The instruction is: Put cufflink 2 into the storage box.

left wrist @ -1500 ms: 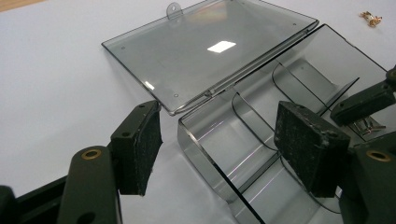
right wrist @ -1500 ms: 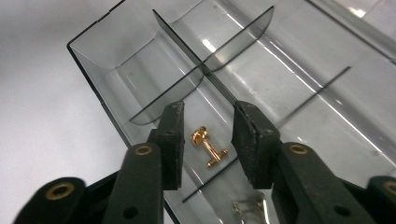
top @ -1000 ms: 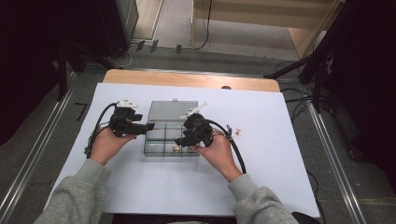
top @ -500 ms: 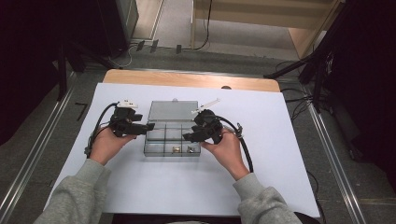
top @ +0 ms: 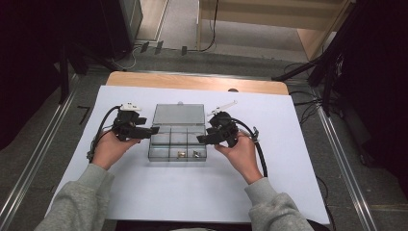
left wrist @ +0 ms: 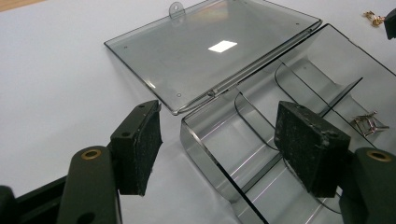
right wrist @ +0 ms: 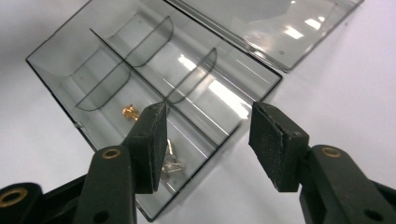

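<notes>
A smoky clear compartment box [top: 169, 136] lies open at the middle of the white sheet, its lid [top: 179, 115] folded flat behind it. A gold piece [right wrist: 129, 112] and a silver piece [right wrist: 172, 163] rest in the near compartments. My left gripper [top: 153, 131] is open at the box's left end; in the left gripper view its jaws [left wrist: 219, 149] straddle the corner wall [left wrist: 205, 154] without touching it. At the box's right end, my right gripper [top: 201, 138] is open as well, with one jaw above the silver piece and the other over the sheet [right wrist: 208, 140].
A small gold piece [left wrist: 372, 17] lies loose on the sheet beyond the box's far right corner. The white sheet [top: 192, 192] covers a wooden table [top: 192, 82]. Cables trail from both grippers, and floor rails run along each side of the table.
My right gripper has moved to the right, from above the box's compartments to its right end. The left gripper has stayed where it was.
</notes>
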